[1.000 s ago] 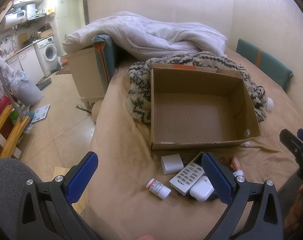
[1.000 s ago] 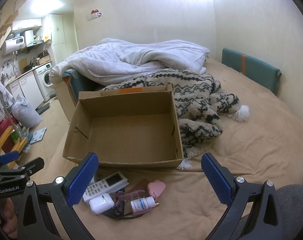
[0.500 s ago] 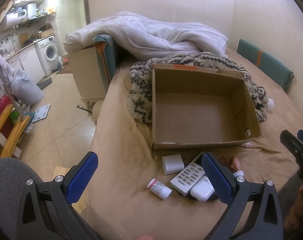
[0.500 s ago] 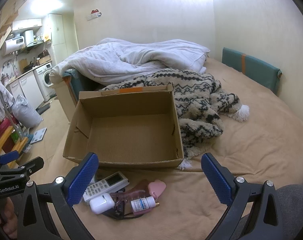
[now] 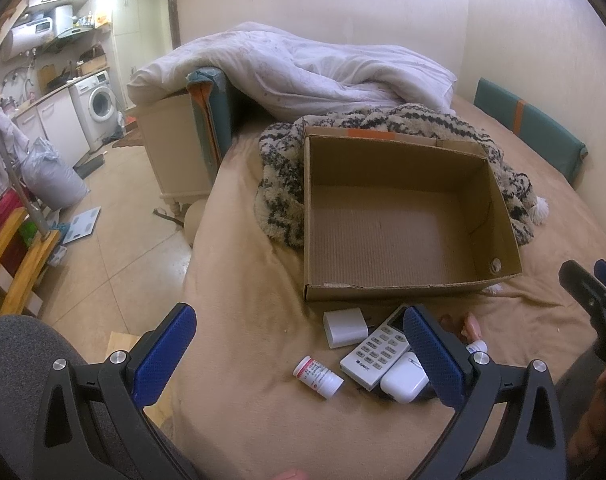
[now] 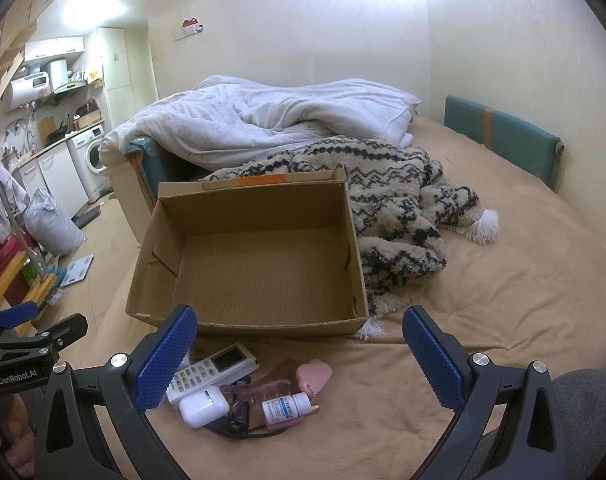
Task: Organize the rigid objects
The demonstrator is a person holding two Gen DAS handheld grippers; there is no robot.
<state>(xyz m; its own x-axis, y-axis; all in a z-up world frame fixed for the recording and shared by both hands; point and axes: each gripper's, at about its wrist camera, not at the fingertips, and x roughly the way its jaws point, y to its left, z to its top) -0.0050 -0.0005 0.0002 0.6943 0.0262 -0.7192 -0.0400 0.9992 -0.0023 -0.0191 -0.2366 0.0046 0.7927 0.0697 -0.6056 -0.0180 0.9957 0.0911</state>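
Jaws of left gripper (image 5: 299, 354) and right gripper (image 6: 299, 354) spread wide, empty, poised near remote control (image 6: 213, 370), earbud case (image 6: 203, 406) and pill bottle (image 5: 318, 376), clustered before empty cardboard box (image 6: 243, 322), presumably for loading.

Remote (image 5: 377, 353), case (image 5: 403, 376), bottle (image 5: 318, 372) before box (image 5: 403, 216); blanket (image 6: 399, 216) behind.

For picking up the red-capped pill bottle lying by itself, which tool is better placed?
Left. The pill bottle lies between the open left tool's fingers in its own view; the right tool's view does not show it at all.
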